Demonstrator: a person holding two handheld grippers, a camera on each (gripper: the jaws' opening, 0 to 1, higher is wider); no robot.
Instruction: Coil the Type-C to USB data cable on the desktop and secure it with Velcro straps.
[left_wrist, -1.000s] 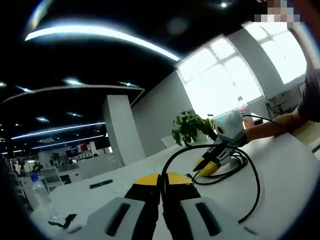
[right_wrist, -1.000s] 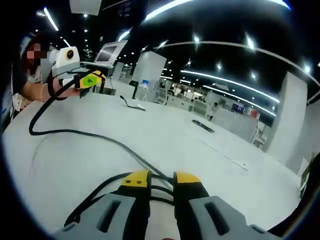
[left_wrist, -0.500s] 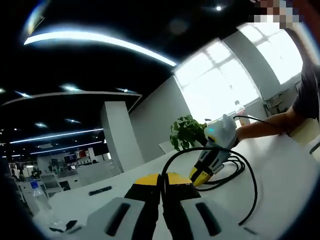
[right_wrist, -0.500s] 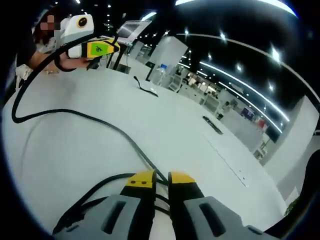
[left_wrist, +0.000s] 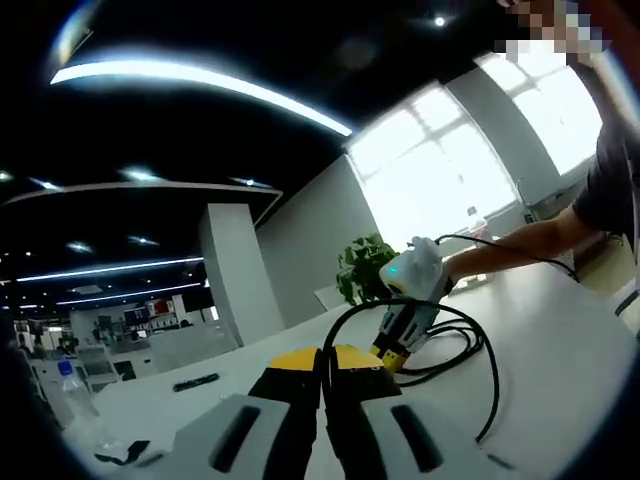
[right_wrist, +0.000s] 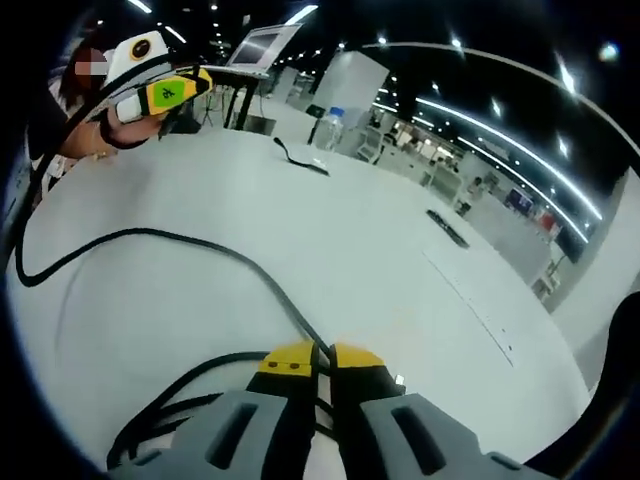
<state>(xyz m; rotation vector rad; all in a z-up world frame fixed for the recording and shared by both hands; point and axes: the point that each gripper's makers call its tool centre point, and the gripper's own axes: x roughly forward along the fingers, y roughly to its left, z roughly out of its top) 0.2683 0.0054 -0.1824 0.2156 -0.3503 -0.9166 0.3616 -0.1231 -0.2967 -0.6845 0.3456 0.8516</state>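
White desktop (right_wrist: 330, 250) extends ahead of both tools in a large open office with strip ceiling lights, a bright window and a potted plant (left_wrist: 362, 268) in the left gripper view.

Left gripper (left_wrist: 322, 357): jaws pressed together on the black data cable (left_wrist: 480, 350), which passes between the yellow tips. From the tips the cable arcs up and away to the right, then joins several loops lying on the desktop ahead. In the right gripper view the left gripper (right_wrist: 165, 92) is far ahead to the left, raised above the desktop in a hand (right_wrist: 95, 140).

Right gripper (right_wrist: 320, 358): jaws closed on the data cable (right_wrist: 190, 245), pinched between the yellow tips. One strand runs forward and left from the tips in a wide curve across the desktop toward the left gripper. Further loops lie just left of and below the jaws. In the left gripper view the right gripper (left_wrist: 400, 335) points down at the coiled loops, just ahead to the right.

A water bottle (right_wrist: 333, 128) stands far ahead. A short dark strap-like item (right_wrist: 295, 157) lies on the desktop near it.
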